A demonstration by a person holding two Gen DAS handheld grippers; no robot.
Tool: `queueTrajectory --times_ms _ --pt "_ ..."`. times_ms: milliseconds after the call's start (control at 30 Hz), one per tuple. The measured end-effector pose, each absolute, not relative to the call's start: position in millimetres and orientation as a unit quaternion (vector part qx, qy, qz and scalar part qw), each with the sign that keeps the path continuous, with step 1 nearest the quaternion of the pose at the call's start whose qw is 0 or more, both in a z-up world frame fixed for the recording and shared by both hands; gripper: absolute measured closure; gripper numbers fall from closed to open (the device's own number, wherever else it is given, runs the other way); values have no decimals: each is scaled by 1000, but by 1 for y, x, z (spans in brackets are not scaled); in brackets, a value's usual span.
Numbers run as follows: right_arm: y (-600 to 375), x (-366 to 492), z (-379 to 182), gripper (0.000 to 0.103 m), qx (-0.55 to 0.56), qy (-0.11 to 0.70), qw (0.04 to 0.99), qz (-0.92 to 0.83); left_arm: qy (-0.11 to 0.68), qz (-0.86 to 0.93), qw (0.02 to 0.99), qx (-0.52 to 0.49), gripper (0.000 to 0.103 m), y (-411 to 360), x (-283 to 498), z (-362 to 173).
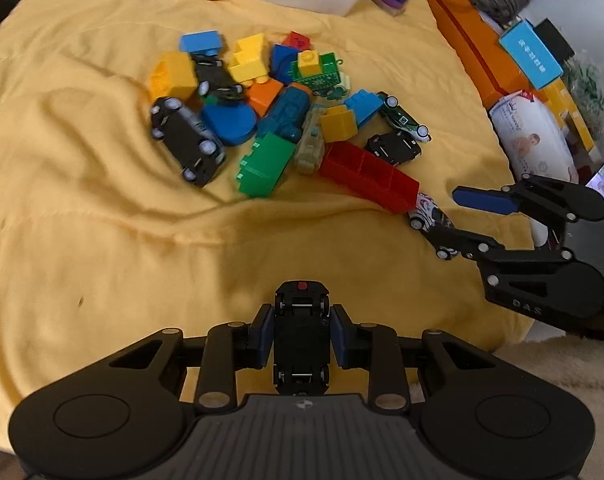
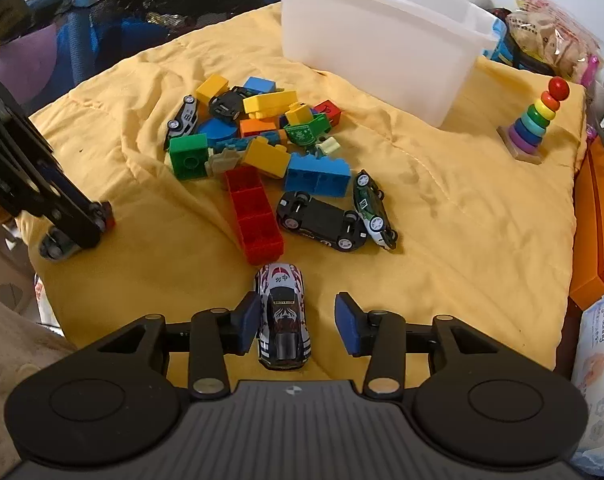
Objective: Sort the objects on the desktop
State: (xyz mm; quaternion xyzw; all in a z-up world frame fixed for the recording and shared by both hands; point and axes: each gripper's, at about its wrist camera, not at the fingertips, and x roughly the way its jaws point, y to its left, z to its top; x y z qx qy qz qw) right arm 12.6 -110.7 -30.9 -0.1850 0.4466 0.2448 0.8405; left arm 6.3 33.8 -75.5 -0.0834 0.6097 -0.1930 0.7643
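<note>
Your left gripper (image 1: 301,334) clamps a black toy car (image 1: 301,340), underside up, near the yellow blanket's (image 1: 101,220) front edge. Your right gripper (image 2: 297,322) stands released around the white patterned car (image 2: 283,316), which rests on the blanket.

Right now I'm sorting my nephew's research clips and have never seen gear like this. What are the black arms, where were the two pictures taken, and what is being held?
No robot here: a person holds one pair of tongs in each hand, with a camera looking along each pair's fingers. One picture is the left tongs' view; they are shut on a black toy car turned underside up. The other is the right tongs' view; they stand open around a white toy car resting on the yellow cloth. Farther off lie a pile of building blocks and cars, a white bin and a ring stacker.
</note>
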Motion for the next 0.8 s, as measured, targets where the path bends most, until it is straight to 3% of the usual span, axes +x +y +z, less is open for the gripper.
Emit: queueTrajectory --times_ms 167,333,567,800 --pt "-110 14 -31 55 -177 450 844 234 603 -176 774 -85 68 39 29 -77" --pt "-107 15 -32 55 -179 453 843 230 557 -156 813 -66 56 46 34 -53" --pt "-103 16 -33 54 -177 453 844 225 513 -140 841 -100 56 63 27 -34" --pt "-108 15 -30 52 -170 449 849 222 525 -121 831 -140 56 66 4 -40"
